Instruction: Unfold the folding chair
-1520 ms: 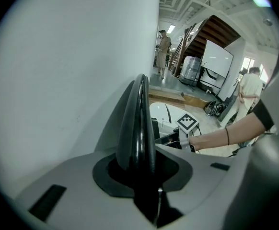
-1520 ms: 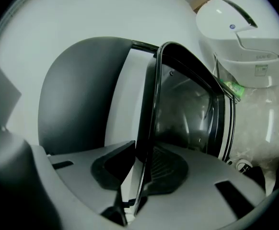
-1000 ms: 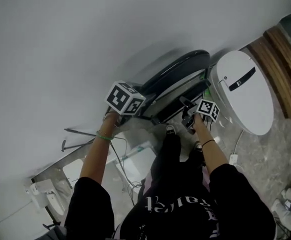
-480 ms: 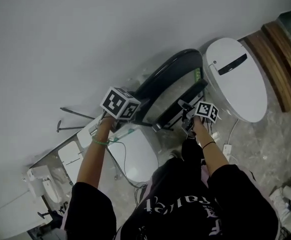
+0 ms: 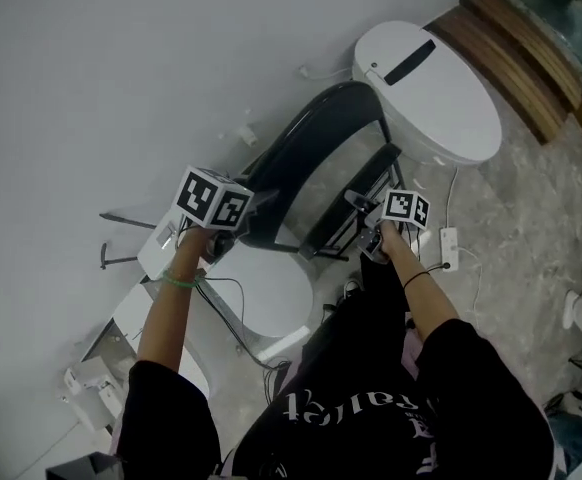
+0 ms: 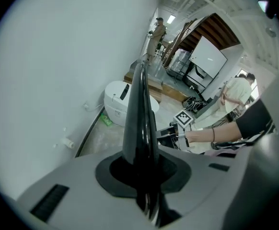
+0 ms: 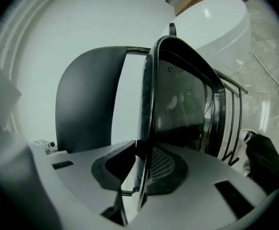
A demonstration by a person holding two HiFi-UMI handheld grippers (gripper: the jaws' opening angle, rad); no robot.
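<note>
Beside the white wall (image 5: 121, 68), folding chair (image 5: 316, 133): left gripper (image 5: 233, 230) clamped on its back edge, right gripper (image 5: 363, 236) clamped on the seat (image 5: 359, 200). Seat barely parted; most unfolding apparently remains.

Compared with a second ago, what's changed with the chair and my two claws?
The folding chair, held in both claws, has been carried across the floor; the white toilet now sits higher and further left in the head view. Nothing taken or let go: left claw stays clamped on the backrest, right claw, jaws closing, on the seat edge.
</note>
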